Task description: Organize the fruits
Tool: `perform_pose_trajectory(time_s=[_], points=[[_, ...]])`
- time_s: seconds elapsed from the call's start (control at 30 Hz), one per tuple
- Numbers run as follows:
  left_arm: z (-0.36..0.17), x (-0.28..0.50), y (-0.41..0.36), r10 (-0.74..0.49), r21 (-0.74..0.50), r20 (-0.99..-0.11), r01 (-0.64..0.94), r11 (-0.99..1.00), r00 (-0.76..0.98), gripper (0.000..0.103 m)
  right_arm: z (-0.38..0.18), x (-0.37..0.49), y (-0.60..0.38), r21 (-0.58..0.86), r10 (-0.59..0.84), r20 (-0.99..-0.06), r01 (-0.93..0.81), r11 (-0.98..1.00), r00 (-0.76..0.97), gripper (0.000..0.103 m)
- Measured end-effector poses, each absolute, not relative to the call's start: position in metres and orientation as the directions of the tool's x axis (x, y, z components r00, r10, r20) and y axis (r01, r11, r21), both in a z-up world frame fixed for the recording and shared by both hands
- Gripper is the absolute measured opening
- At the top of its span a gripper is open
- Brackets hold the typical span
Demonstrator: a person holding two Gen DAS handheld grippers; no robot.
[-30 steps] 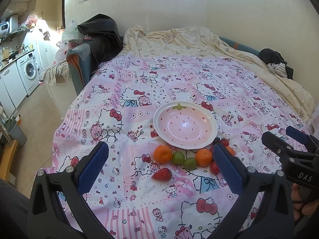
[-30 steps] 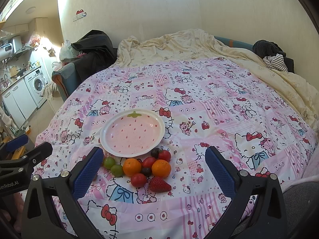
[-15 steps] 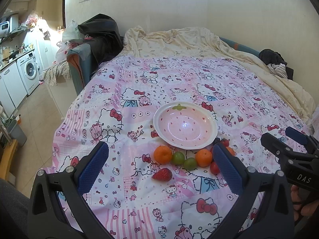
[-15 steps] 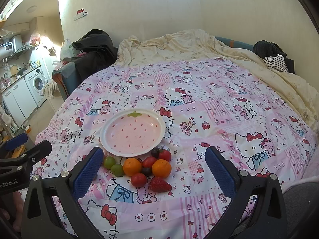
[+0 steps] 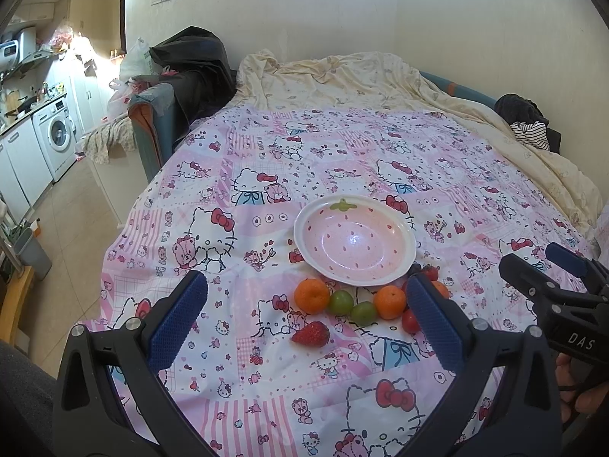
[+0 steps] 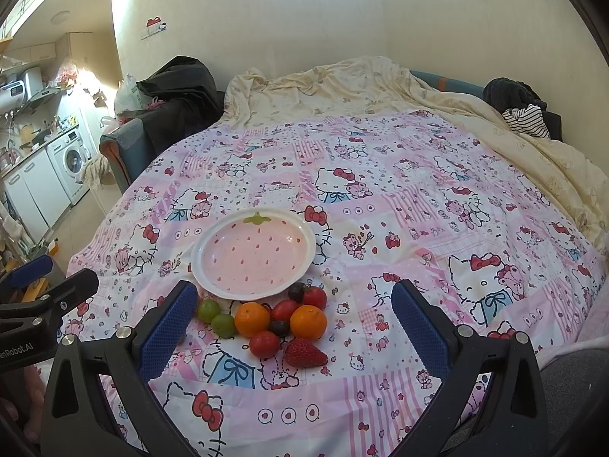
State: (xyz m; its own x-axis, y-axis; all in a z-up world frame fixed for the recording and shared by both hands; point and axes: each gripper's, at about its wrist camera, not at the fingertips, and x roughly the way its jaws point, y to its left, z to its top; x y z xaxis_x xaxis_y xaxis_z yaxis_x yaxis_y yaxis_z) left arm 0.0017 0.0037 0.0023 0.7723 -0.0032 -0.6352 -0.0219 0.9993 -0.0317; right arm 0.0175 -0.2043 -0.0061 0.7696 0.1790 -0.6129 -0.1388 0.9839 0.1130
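Bed, left wrist view: pink cartoon-print quilt (image 5: 342, 160) spread soft and slightly rumpled, kitchen and washing machine (image 5: 57, 139) off to the left; strawberry-pattern plate (image 5: 409, 245) lies empty in the middle
Fruit, left wrist view: two oranges (image 5: 311, 295), two green grapes (image 5: 341, 301), a strawberry (image 5: 311, 334) and cherry tomatoes (image 5: 410, 320) sit on the quilt just below the plate, some hidden behind the right finger
Left gripper (image 5: 304, 316): jaws wide apart, holding nothing, above the near quilt; right gripper (image 5: 548, 270) enters at the right edge
Bed, right wrist view: same quilt; plate (image 6: 310, 255) empty, fruit cluster touching its near rim, dark grapes (image 6: 296, 291) tucked among tomatoes
Right gripper (image 6: 293, 323): jaws spread, empty, straddling the cluster from above
Risk: round fruit likely rolls on soft bedding if nudged; packed pieces invite grabbing two at once; hard squeeze may bruise the strawberry (image 6: 304, 353); pressing the plate rim could tip it on the yielding quilt
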Motion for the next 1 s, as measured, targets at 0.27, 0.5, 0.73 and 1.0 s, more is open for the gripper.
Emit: perform_pose_trajectory(time_s=[0.27, 0.5, 0.73, 1.0], points=[[0.0019, 0.0015, 0.0038, -0.003, -0.032, -0.635, -0.022, 0.999, 0.772, 0.103, -0.0064, 0.0175, -0.2041, 0.112, 0.179, -0.613, -0.139, 0.984, 0.769, 0.103], [0.0017, 0.0014, 0.0037, -0.003, -0.032, -0.635, -0.022, 0.999, 0.772, 0.103, -0.007, 0.0177, -0.2036, 0.111, 0.178, -0.615, -0.139, 0.984, 0.768, 0.103], [0.0015, 0.0013, 0.0039, -0.003, -0.032, -0.635, -0.022, 0.999, 0.773, 0.103, -0.007, 0.0177, -0.2035, 0.11, 0.178, -0.615, -0.139, 0.984, 0.768, 0.103], [0.0005, 0.0025, 0.0085, 0.004, -0.024, -0.646, -0.026, 0.999, 0.763, 0.103, -0.0072, 0.0179, -0.2033, 0.11, 0.178, -0.618, -0.14, 0.984, 0.766, 0.103]])
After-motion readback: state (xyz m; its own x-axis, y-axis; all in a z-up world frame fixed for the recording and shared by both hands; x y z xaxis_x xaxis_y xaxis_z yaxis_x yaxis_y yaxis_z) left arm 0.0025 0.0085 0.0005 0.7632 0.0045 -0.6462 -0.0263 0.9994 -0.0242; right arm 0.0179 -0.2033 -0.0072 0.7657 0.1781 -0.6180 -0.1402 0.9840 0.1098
